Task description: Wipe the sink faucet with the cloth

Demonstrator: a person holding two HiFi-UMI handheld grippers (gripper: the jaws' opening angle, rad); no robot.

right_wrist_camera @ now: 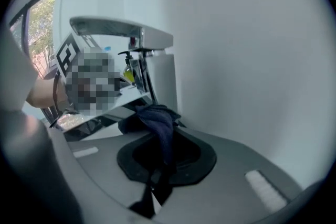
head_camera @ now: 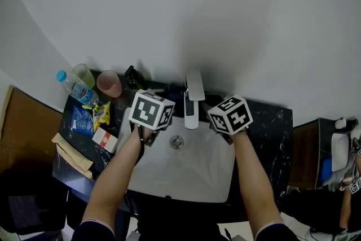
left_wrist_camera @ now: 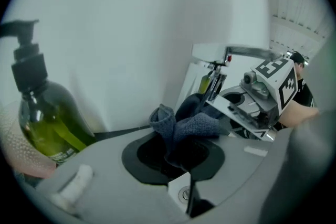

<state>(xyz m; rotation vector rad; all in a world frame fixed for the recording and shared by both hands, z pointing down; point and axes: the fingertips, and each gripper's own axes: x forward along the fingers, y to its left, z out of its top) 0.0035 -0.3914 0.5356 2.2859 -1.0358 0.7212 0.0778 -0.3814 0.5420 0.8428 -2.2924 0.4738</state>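
— Biggest first?

— White wall (head_camera: 197, 8), filling the whole upper part of the head view. Under it, a dark marbled counter (head_camera: 271, 132), with a white sink (head_camera: 192, 180) set into it and a round drain (head_camera: 177, 142) near the middle of the basin.

— And the tools?

— One on either side of the faucet (head_camera: 193, 96), marker cubes on top. Left gripper (left_wrist_camera: 182, 161): jaws pinched tight on one end of a blue-grey cloth (left_wrist_camera: 197, 126). Right gripper (right_wrist_camera: 157, 173): likewise closed, clamped on a dark fold of what looks like the same cloth.

— Whereabouts of the cloth, exactly?

— Bunched up out of each pair of jaws and leading toward the foot of the faucet, at the back edge of the sink, below the flat chrome spout. Pressed against the stem or only just beside it: cannot tell. Hard to pick out from the head view, dark against the dark counter and partly under the cubes.

— Smaller things?

— All on the left part of the counter. Closest to the left gripper, a soap pump bottle (left_wrist_camera: 44, 118) with green liquid and a black pump head, upright by the wall. Further left, a clear water bottle (head_camera: 76, 87) with a blue cap, just beside a greenish cup (head_camera: 84, 73) and a pink cup (head_camera: 109, 83). In front of those, a few small packets (head_camera: 93, 118) in blue, yellow, red and white.
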